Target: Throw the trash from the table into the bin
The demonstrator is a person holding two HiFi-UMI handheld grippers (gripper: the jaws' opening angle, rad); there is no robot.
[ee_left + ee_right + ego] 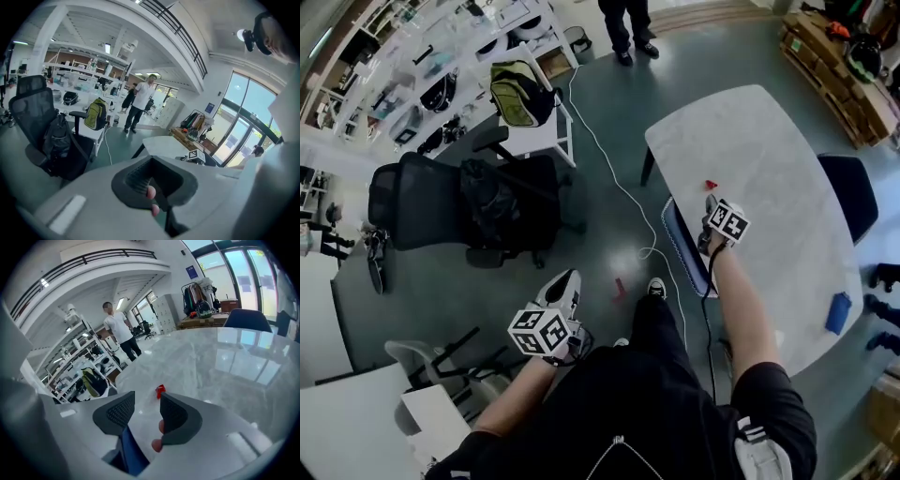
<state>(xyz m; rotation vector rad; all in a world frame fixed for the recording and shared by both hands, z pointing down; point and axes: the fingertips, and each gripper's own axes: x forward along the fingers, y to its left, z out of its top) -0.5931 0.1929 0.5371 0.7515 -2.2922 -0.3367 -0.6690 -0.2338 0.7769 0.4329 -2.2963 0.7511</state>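
We're at the pickup: right gripper (147, 411) fingers released, red scrap (160, 390) at twelve o'clock on the table (750, 141); we'd straddle, clench next. Left gripper (150, 180) clenched, empty.

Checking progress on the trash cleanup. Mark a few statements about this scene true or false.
1. The right gripper has its jaws apart. True.
2. The red scrap is clamped in that gripper. False: it lies on the table, ahead of the open jaws.
3. The left gripper hangs over the table. False: it is off to the side, above the floor.
4. A blue object lies near the table's edge. True.
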